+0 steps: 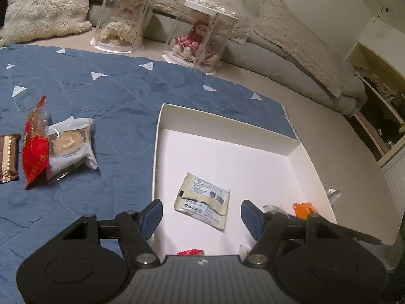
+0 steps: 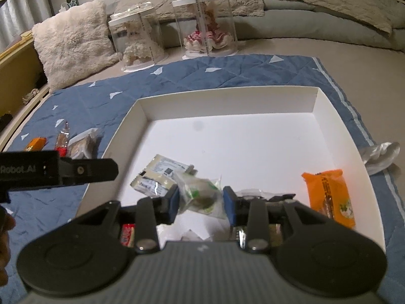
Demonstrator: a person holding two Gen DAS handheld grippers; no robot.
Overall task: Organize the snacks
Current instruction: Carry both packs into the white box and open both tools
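White cardboard tray (image 2: 329, 116) already holds about 4 packets, 3 remain on the blue quilt (image 1: 114, 96); left gripper (image 1: 201, 212) gapes empty, right gripper (image 2: 201, 198) brackets a clear wrapped snack (image 2: 200, 192), grip uncertain.

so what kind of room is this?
Likely a bedroom or living room at home: a blue quilt spread out, fluffy cushion, boxed dolls. Snacks go into a white box.
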